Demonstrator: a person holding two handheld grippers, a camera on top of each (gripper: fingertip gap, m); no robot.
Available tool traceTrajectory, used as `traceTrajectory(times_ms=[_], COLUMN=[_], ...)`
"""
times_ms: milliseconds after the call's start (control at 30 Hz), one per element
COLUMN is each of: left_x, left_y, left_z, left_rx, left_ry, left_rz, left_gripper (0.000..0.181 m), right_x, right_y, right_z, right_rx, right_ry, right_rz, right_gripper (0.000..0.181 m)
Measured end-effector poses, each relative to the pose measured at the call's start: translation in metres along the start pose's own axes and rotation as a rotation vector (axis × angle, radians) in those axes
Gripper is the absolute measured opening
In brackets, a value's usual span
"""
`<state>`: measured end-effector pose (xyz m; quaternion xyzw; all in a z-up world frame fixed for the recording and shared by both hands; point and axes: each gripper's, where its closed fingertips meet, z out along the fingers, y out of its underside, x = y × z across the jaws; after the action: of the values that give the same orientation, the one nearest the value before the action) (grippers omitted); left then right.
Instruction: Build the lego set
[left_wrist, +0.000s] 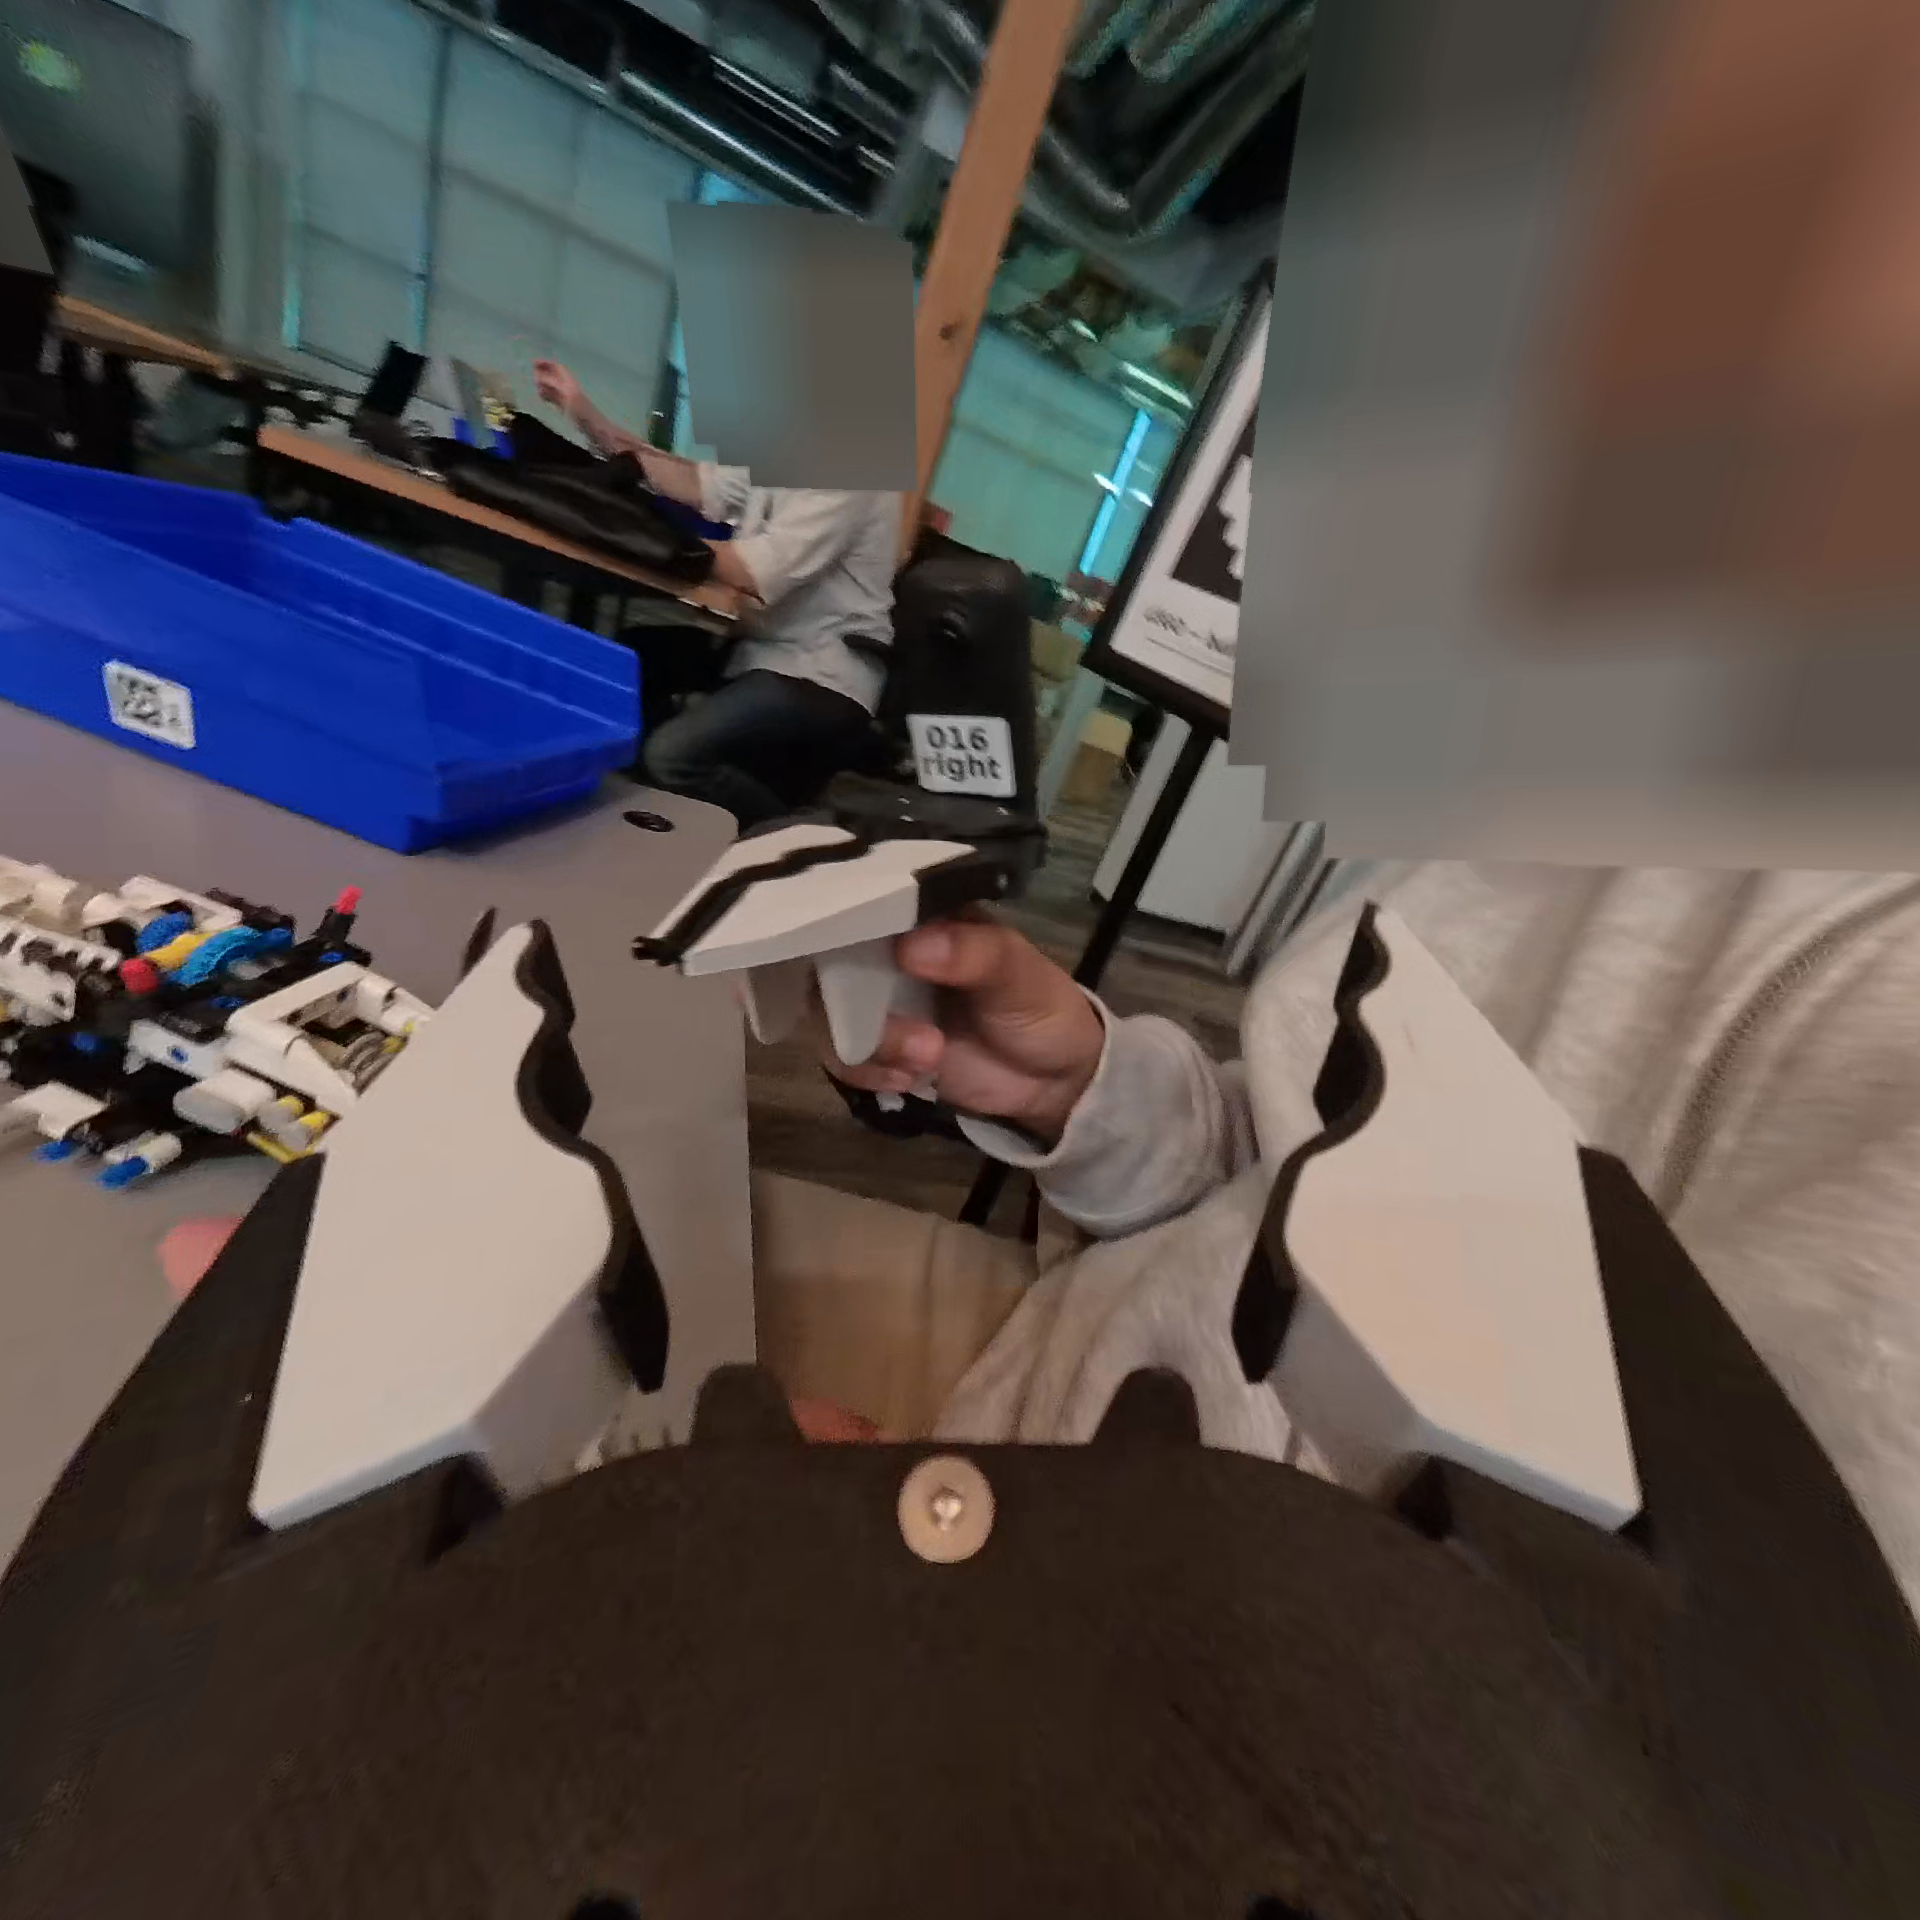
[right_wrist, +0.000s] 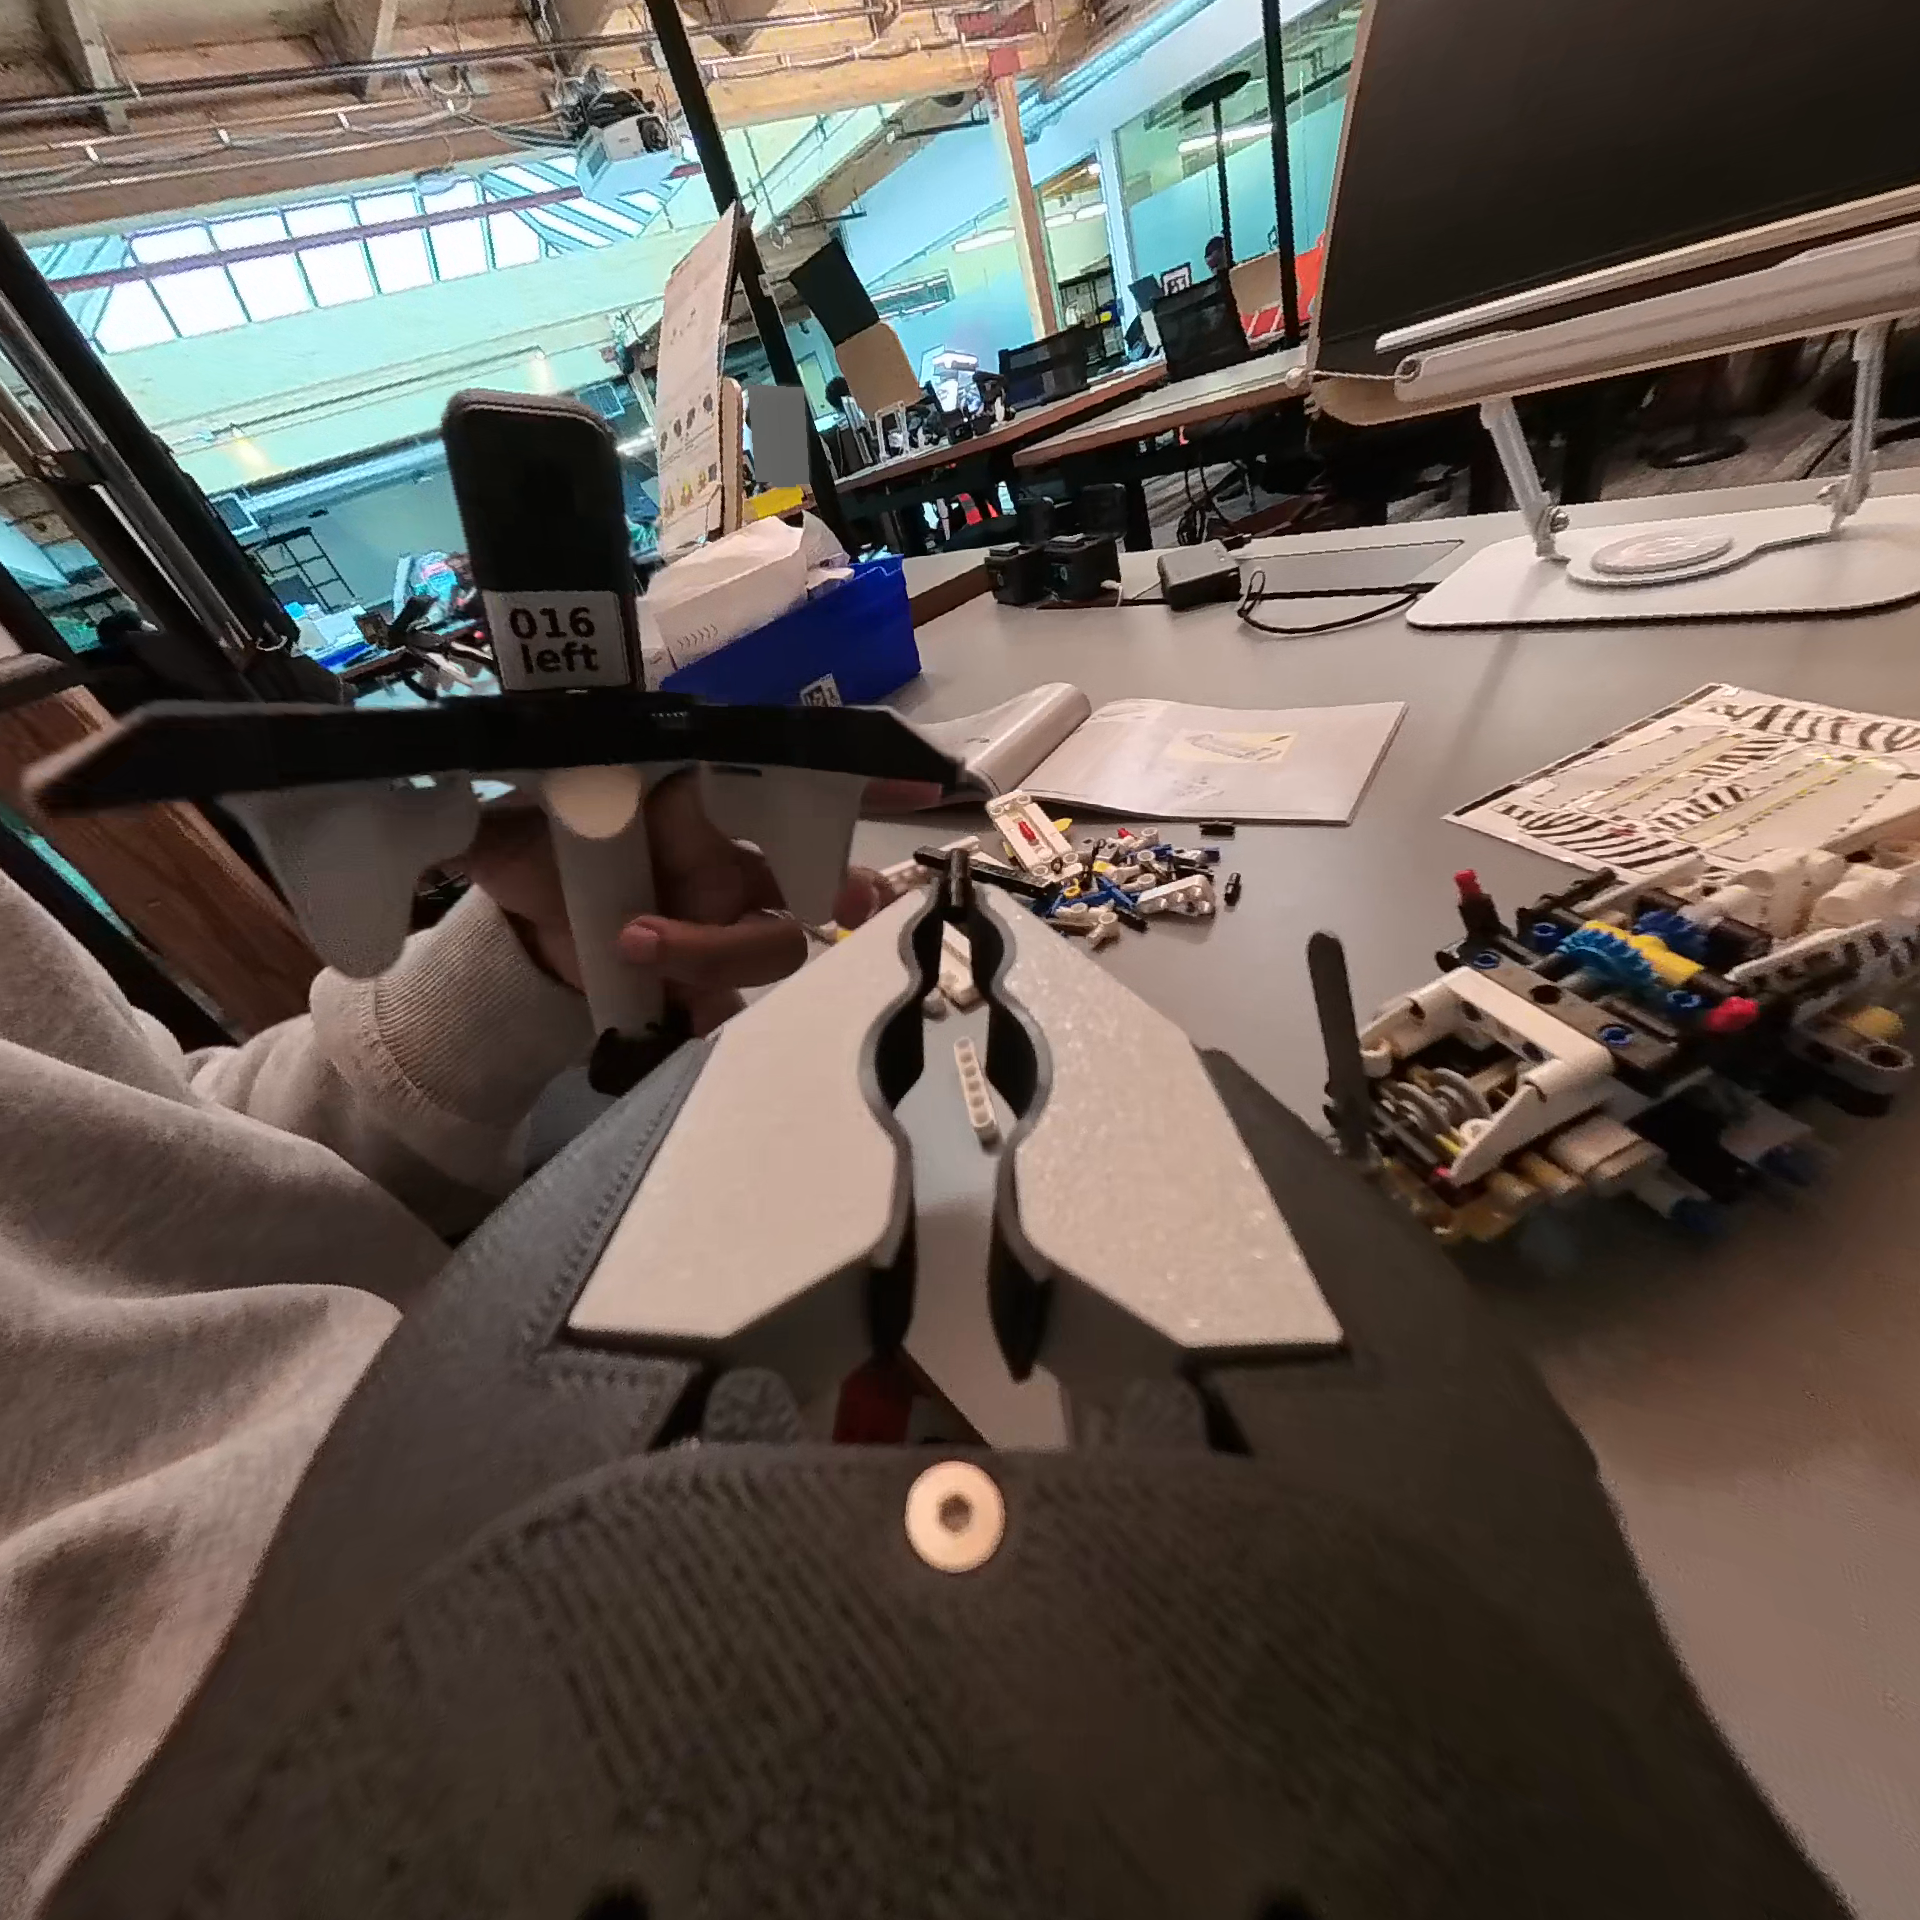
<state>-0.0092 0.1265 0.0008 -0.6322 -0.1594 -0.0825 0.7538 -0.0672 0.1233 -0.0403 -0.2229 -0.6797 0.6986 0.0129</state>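
Note:
My right gripper (right_wrist: 956, 906) is shut on a small black Lego pin piece (right_wrist: 952, 871) that sticks out of its tips above the grey table (right_wrist: 1299, 1299). In the left wrist view the right gripper (left_wrist: 665, 948) is held in a hand beyond the table corner, with the black piece (left_wrist: 649, 948) at its tip. My left gripper (left_wrist: 940, 935) is open and empty, with its fingers wide apart over the table's edge and the person's lap. It faces the right gripper (right_wrist: 566, 831). The partly built white, black, blue and yellow Lego model (right_wrist: 1558, 1049) lies on the table to the right (left_wrist: 187, 1023).
A pile of loose pieces (right_wrist: 1112, 883) and a white beam (right_wrist: 977, 1091) lie ahead of the right gripper. An open instruction booklet (right_wrist: 1195, 758), a sticker sheet (right_wrist: 1714, 779), a blue bin (right_wrist: 810, 634) (left_wrist: 312, 644) and a monitor on a stand (right_wrist: 1610, 156) sit farther back.

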Motion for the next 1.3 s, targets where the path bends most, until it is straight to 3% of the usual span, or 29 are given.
traceTrajectory(times_ms=[67, 100, 200, 267, 367, 567, 733, 833, 1033, 1300], left_x=[0.006, -0.006, -0.056, -0.085, -0.111, -0.121, -0.105, -0.105, -0.101, -0.099], left_y=[0.002, -0.006, -0.059, -0.097, -0.113, -0.04, 0.001, 0.006, -0.007, -0.017], left_z=[0.002, 0.005, 0.002, -0.019, -0.056, -0.104, -0.11, -0.111, -0.138, -0.155], left_rx=[-0.042, -0.041, 0.076, 0.208, 0.326, 0.315, 0.269, 0.249, 0.427, 0.529], left_ry=[0.027, -0.041, -0.331, -0.502, -0.629, -0.61, -0.571, -0.569, -0.503, -0.501], left_rz=[0.095, 0.144, 0.279, 0.317, 0.246, -0.064, -0.11, -0.102, -0.184, -0.162], left_gripper=[0.152, 0.141, 0.084, 0.048, 0.0, 0.0, 0.0, 0.0, 0.0, 0.0], right_x=[0.0, 0.0, -0.002, -0.004, -0.003, -0.002, 0.003, 0.005, 0.0, -0.003], right_y=[0.002, 0.004, 0.01, 0.01, 0.012, 0.043, 0.072, 0.077, 0.092, 0.104], right_z=[0.004, 0.007, 0.016, 0.018, 0.02, 0.033, 0.037, 0.042, 0.052, 0.051], right_rx=[0.006, 0.006, -0.019, -0.035, -0.085, -0.27, -0.528, -0.686, -1.036, -1.362], right_ry=[0.009, 0.013, 0.021, 0.039, 0.078, 0.07, 0.048, 0.028, -0.038, -0.076], right_rz=[0.014, 0.022, 0.02, -0.032, -0.126, -0.169, -0.205, -0.282, -0.469, -0.385], right_gripper=[0.001, 0.002, 0.002, 0.002, 0.002, 0.002, 0.002, 0.002, 0.002, 0.002])
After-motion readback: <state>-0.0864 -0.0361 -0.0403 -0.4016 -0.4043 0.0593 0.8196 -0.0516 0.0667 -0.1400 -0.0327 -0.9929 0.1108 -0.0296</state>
